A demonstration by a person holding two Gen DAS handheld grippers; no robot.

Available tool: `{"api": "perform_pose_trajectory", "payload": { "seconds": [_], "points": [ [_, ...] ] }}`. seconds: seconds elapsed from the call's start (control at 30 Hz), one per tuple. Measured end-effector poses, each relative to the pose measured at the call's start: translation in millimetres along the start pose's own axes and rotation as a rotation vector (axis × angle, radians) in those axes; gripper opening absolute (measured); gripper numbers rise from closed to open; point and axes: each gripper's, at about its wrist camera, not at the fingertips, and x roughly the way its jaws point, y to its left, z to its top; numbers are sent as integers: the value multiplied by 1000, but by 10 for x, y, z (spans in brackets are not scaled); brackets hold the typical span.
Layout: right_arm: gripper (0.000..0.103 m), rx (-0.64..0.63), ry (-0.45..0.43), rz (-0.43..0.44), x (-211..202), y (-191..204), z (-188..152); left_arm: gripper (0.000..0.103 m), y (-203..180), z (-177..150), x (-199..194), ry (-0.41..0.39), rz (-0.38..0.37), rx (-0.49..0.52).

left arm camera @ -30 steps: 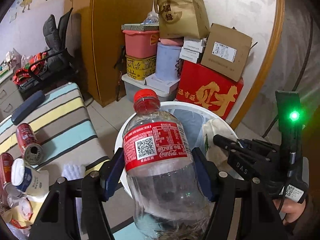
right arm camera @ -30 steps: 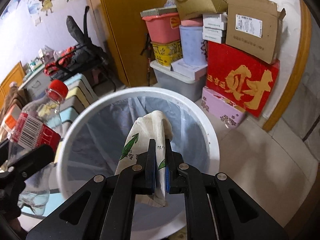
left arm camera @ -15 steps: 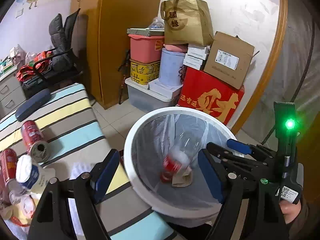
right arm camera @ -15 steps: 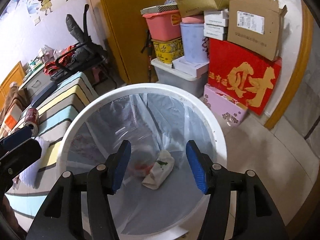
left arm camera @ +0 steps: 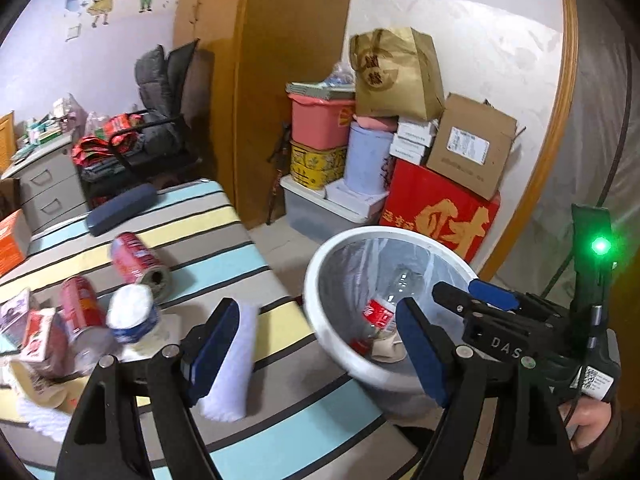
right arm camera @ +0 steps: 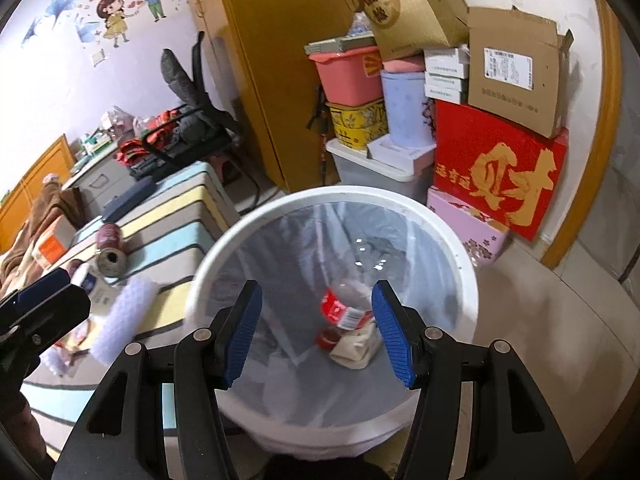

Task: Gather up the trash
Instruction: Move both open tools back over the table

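White plastic: trash bin with a clear liner, standing on the floor just beside the striped table edge, so trash can go in with a short reach.
In bin: clear cola bottle with red label lying on its side at the bottom, touching a crumpled paper bag; both count as collected.
Right gripper: jaws spread wide, empty, poised over the bin mouth, blue pads framing the bottle below.
Left gripper: also wide apart, nothing between the pads, aimed across the table edge toward the bin rim.
Left on table: red can on its side with its open end facing the camera, second red can, white-topped cup, small carton, white fuzzy roll near the table edge. All loose, clustered within the left side's reach.
Progress: partly done, judging by how much sits on the table.
Next likely: left tool picks from the cluster; cans may roll when nudged.
Background: stacked boxes behind the bin, not part of the task.
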Motion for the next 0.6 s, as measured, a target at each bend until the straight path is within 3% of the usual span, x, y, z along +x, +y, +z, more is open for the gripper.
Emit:
{"api": "perform_pose_trajectory", "payload": {
  "seconds": [0.27, 0.6],
  "points": [
    [59, -47, -11, 76, -62, 386, -104, 82, 582, -261, -326, -2, 127, -101],
    [59, -92, 37, 135, 106, 824, -248, 82, 1194, -563, -619, -1, 222, -237]
  ]
}}
